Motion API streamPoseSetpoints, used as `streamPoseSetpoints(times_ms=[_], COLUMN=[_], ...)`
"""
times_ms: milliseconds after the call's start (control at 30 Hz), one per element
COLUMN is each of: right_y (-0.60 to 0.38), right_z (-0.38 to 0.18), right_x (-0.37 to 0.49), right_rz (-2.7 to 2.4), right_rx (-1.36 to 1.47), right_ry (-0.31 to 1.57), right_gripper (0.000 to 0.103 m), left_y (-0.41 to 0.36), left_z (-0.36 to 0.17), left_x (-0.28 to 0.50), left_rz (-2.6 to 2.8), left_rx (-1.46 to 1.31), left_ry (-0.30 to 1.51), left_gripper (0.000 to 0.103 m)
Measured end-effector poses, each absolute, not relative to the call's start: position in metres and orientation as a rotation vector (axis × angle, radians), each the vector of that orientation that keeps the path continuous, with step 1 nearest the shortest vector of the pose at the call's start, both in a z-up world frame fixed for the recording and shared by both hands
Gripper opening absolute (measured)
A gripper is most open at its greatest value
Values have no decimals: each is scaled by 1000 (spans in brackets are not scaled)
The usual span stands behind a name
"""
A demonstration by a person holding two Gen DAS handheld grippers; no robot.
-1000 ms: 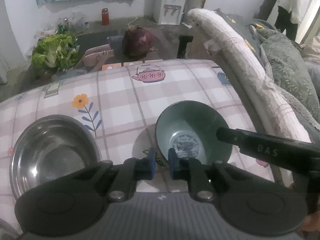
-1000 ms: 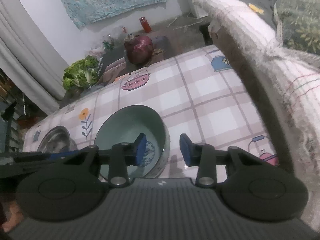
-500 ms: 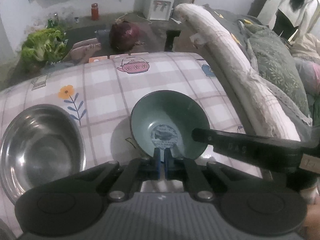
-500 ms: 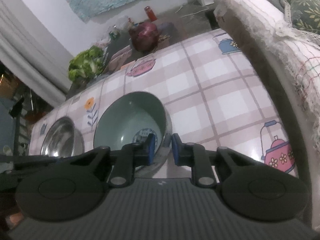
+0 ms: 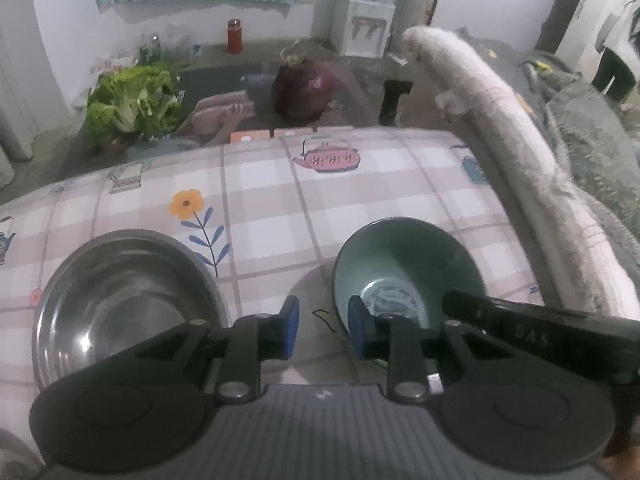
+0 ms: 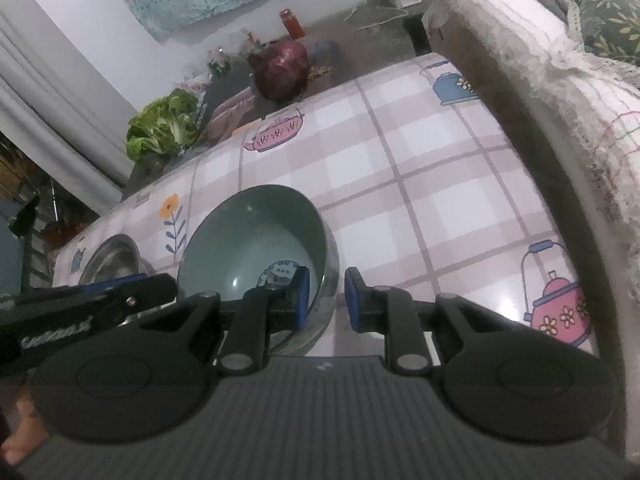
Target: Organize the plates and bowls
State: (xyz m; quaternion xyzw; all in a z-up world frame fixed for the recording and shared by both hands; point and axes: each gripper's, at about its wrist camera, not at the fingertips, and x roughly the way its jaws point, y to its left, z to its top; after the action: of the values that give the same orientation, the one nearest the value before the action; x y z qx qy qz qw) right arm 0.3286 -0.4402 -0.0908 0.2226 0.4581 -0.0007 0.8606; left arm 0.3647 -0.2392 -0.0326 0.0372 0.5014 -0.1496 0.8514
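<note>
A green bowl (image 5: 404, 264) with a printed base stands on the checked tablecloth; it also shows in the right wrist view (image 6: 256, 236). A steel bowl (image 5: 124, 300) stands to its left, seen small in the right wrist view (image 6: 114, 258). My left gripper (image 5: 323, 330) is open, its right finger at the green bowl's near rim, its left finger outside. My right gripper (image 6: 326, 298) straddles the green bowl's right rim, one finger inside and one outside, with small gaps to the wall. The bowl looks tilted toward the left.
The table (image 5: 360, 208) ends at a padded sofa arm (image 5: 512, 140) on the right. Beyond the far edge, on the floor, are a leafy green vegetable (image 5: 132, 100), a purple cabbage (image 5: 304, 88) and a red jar (image 5: 234, 36).
My left gripper shut half a second ago and has since opened wide. My right gripper narrowed around the green bowl's rim, then eased apart slightly. The bowl now sits more tilted.
</note>
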Motion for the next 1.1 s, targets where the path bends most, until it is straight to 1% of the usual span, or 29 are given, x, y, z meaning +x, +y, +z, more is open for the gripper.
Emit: streamPoseSetpoints(times_ms=[100, 133, 167, 367, 667, 1100], right_y=[-439, -439, -440, -442, -436, -438], right_z=[-95, -97, -98, -100, -97, -111], right_x=[333, 334, 335, 337, 329, 326], right_rz=[-1, 0, 0, 14, 36, 35], right_rx=[472, 480, 493, 505, 437, 514], right_ry=[971, 974, 977, 984, 992, 1013], right_gripper=[19, 19, 19, 19, 20, 20], left_y=[-240, -240, -240, -243, -230, -244], left_z=[-42, -45, -47, -45, -42, -47], left_x=[372, 374, 375, 366, 349, 345], left_rz=[-328, -339, -357, -371, -426, -397], left_rx=[58, 47, 26, 56, -3, 107], left_ry=[1103, 1119, 1133, 1131, 1175, 1113], left_gripper=[25, 17, 12, 13, 15, 16])
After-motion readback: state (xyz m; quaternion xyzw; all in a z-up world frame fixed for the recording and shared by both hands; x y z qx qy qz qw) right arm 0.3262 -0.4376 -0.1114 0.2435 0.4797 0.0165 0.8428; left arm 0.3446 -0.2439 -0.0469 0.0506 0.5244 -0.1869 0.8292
